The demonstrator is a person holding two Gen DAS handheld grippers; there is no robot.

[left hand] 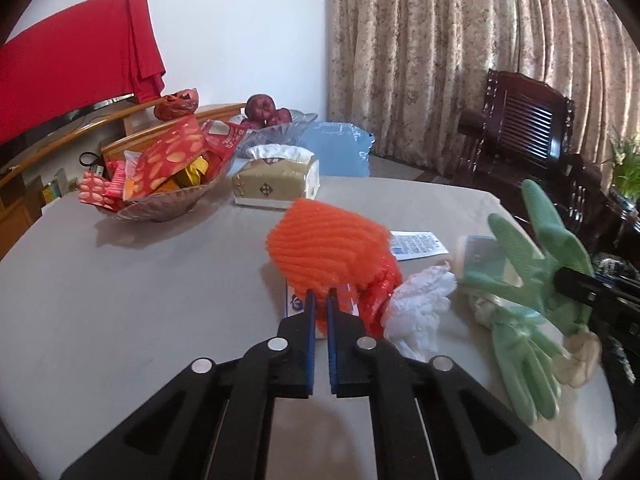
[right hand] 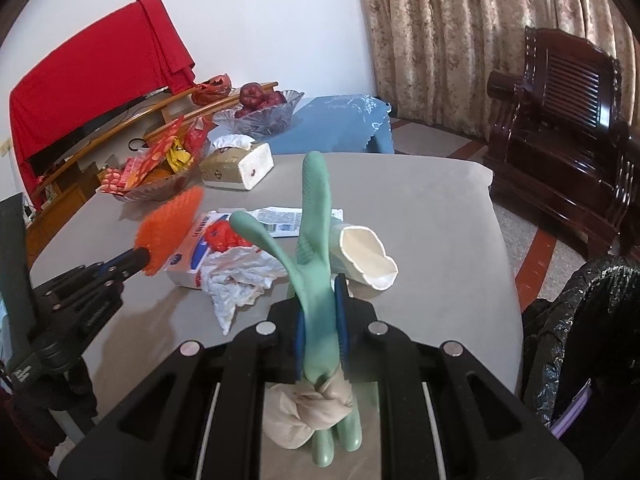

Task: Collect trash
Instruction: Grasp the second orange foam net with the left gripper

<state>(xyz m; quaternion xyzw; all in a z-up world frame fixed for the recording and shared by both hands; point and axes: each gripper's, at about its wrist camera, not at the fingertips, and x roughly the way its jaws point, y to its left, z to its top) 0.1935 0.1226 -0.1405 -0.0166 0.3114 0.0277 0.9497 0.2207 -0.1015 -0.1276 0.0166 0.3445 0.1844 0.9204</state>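
My left gripper (left hand: 321, 296) is shut on an orange foam fruit net (left hand: 332, 246) and holds it over the grey table (left hand: 140, 300); it also shows in the right wrist view (right hand: 170, 230). My right gripper (right hand: 320, 292) is shut on a green rubber glove (right hand: 316, 216), which also shows in the left wrist view (left hand: 532, 256), with its fingers hanging loose. On the table lie a crumpled white tissue (right hand: 240, 276), a red and white carton (right hand: 200, 250), a printed paper (right hand: 280, 220) and a crushed paper cup (right hand: 366, 254).
A snack bowl (left hand: 160, 196), a tissue box (left hand: 276, 182) and an apple bowl (left hand: 272, 124) stand at the table's far side. A black trash bag (right hand: 576, 340) sits beyond the table's right edge. A dark wooden chair (right hand: 560, 128) stands by the curtain.
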